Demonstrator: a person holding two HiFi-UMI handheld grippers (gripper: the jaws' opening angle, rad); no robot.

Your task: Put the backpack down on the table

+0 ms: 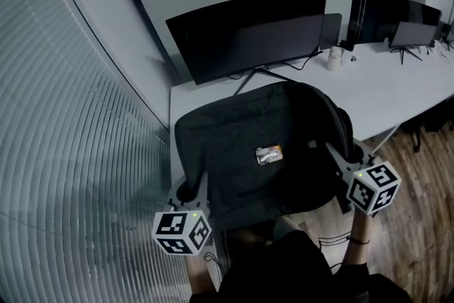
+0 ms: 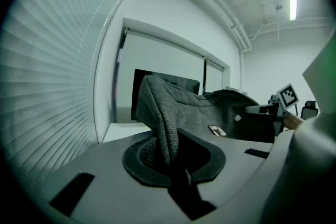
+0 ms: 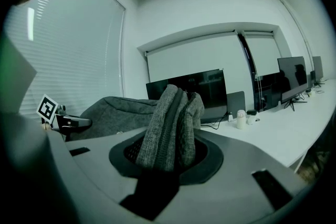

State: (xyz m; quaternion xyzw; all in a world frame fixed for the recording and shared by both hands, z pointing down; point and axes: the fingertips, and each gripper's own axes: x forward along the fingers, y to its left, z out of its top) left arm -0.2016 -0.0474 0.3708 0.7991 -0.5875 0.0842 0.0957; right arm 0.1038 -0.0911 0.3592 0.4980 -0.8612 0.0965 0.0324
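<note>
Where the head view looks steeply down, the 2 claws sit nearest, 1 at each lower corner of a dark grey fabric backpack. The left claw is pinched narrow on a thin fold of the backpack's left edge, the cloth rising straight up from between its jaws. The right claw stands somewhat wider, clamped on a thick bunch of the fabric with a zipper line running through it, at the bag's right side. Held between them, the backpack is spread broad face up, with a small rectangular tag near its middle. It lies over the near left corner of the white table; whether its underside touches the tabletop cannot be told. Just behind the bag a wide dark monitor stands on the table, with a small white bottle-like object to its right and more dark screens farther along. Slatted blinds fill the left side, and wooden floor shows at the right.
</note>
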